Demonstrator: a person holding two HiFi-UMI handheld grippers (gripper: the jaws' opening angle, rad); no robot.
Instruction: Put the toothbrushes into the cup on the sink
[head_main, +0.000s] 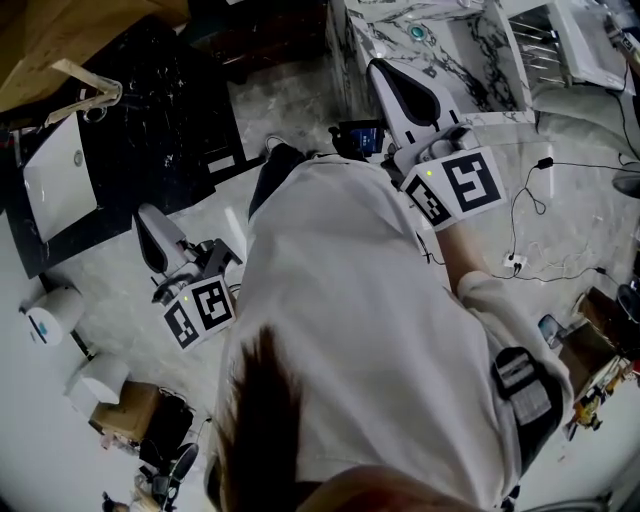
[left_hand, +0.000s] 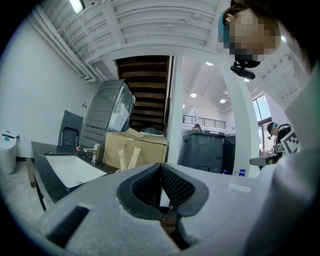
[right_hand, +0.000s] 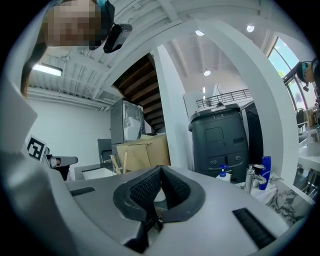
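left gripper (left_hand: 161, 166): jaws pressed together, nothing between | right gripper (right_hand: 161, 170): jaws pressed together, nothing between

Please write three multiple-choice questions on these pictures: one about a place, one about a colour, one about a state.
1. In the head view, the white sink lies at the picture's: A) left B) right C) bottom middle.
2. The tall bottle by the tap in the right gripper view is: A) red B) blue C) yellow.
3. The left tool and right tool are: A) both open B) both shut, empty C) shut on toothbrushes.
Answers: 1 A, it sits near the left edge. 2 B, its body is blue. 3 B, each pair of jaws meets with nothing between.
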